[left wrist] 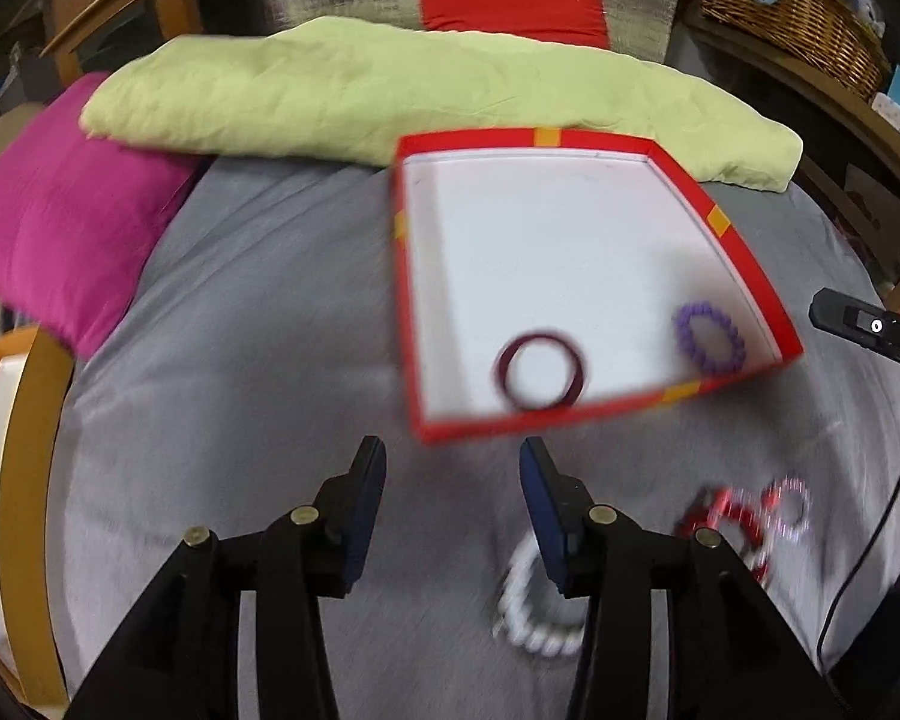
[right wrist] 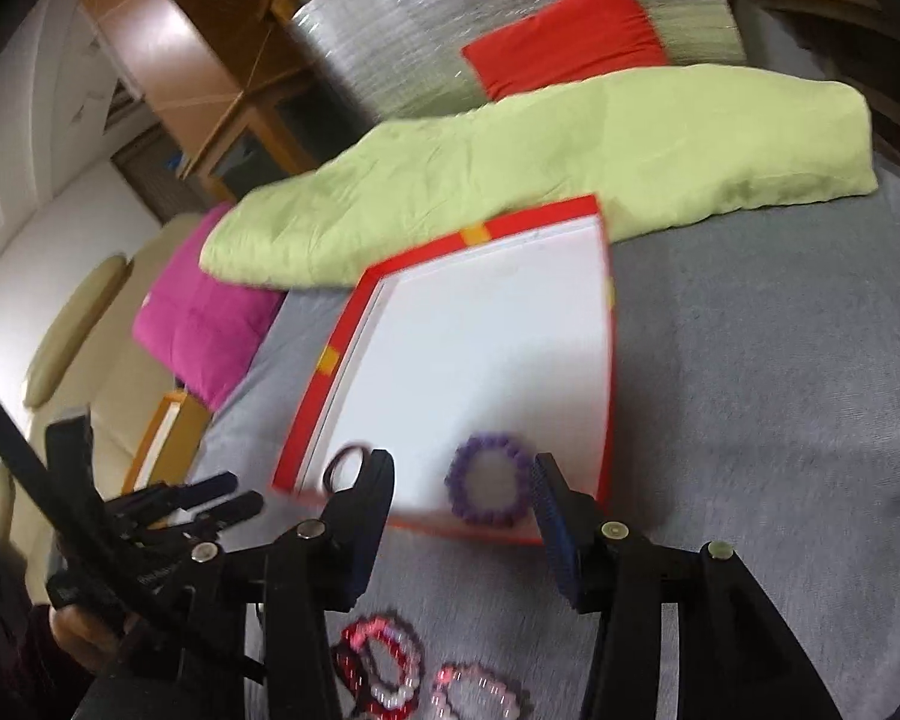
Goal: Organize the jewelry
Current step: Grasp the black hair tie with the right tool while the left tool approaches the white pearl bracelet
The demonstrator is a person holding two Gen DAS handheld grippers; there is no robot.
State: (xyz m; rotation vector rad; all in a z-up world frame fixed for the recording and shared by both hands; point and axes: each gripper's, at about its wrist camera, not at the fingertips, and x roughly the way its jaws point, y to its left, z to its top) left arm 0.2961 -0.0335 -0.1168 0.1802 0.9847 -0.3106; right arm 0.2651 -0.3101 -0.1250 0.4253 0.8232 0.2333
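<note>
A shallow red box with a white floor lies on the grey bed cover. Inside it, near the front wall, lie a dark red bangle and a purple beaded bracelet. My left gripper hovers open just in front of the box, with nothing between its fingers. A white bead bracelet lies under its right finger, and red and pink bracelets lie further right. My right gripper stands open over the box. The purple bracelet lies below its gap, untouched by the pads. The bangle sits beside its left finger.
A folded green blanket lies behind the box, with a magenta pillow at the left and a red cushion beyond. A wicker basket stands at the back right. Loose red and pink bracelets lie under the right gripper.
</note>
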